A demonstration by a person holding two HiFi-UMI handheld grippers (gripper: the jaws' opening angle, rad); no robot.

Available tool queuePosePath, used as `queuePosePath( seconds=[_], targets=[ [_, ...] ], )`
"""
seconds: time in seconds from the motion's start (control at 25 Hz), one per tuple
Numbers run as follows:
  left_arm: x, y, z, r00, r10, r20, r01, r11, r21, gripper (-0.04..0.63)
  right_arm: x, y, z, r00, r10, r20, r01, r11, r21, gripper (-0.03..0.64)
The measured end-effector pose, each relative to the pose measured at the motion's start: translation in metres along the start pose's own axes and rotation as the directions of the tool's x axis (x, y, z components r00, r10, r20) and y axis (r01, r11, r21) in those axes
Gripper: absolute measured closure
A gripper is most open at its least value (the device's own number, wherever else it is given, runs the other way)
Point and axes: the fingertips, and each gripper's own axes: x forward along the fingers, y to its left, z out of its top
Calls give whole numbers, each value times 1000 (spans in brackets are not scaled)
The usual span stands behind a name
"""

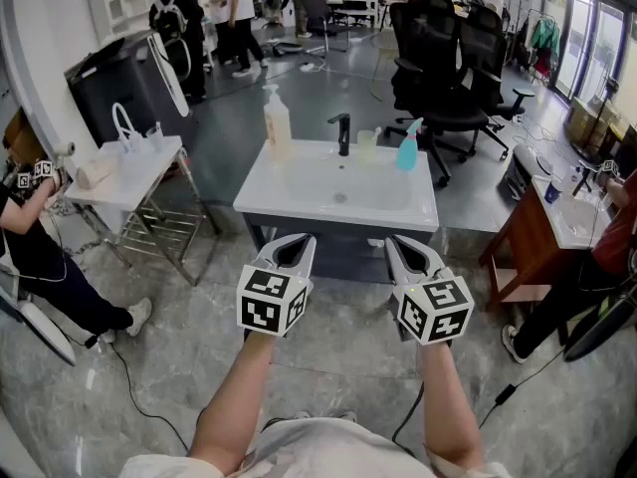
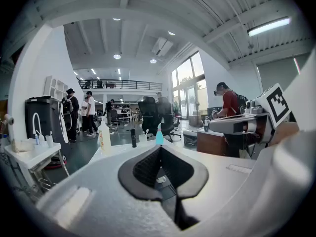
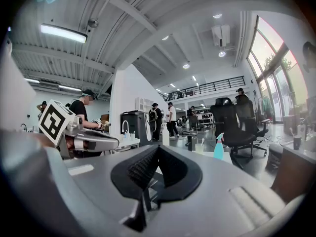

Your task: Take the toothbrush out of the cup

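A pale cup [image 1: 367,143] stands at the back of the white sink [image 1: 299,202], between the black faucet [image 1: 342,133] and a blue spray bottle [image 1: 407,147]. The toothbrush [image 1: 376,131] sticks up out of it. Both grippers hang in front of the sink, well short of the cup. My left gripper [image 1: 299,240] and right gripper [image 1: 399,240] are shut and hold nothing. In the left gripper view the cup [image 2: 143,138] and toothbrush [image 2: 146,131] show far off beyond the shut jaws. In the right gripper view the cup [image 3: 199,147] is also distant.
A tall soap bottle [image 1: 277,121] stands at the sink's back left. A white side table [image 1: 119,177] on a metal frame is to the left, a wooden stand [image 1: 537,237] to the right. People sit at both sides. Black office chairs [image 1: 438,58] stand behind the sink.
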Motion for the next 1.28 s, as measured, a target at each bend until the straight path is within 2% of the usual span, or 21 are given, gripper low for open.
queuePosePath(
  seconds=[0.24,0.68,1.0,1.28],
  targets=[
    [6,-5,0,1000,6,10,-6,1000,-22,591,-3,-9,-4,1000,6,-3,-6,1000,-11,615],
    [24,-1,5,999,34,8,-34,999,9,591,10,-31,-8,1000,4,3,-4,1000,-12,597],
    [56,28,-2,1000,21,3,-21,1000,3,591,56,-43,-17,1000,-1,-15,0,1000,-7,569],
    [111,78,-2,1000,-13,-5,13,1000,-5,591,122,-58,-19,999,-25,-38,25,1000,-15,551]
  ],
)
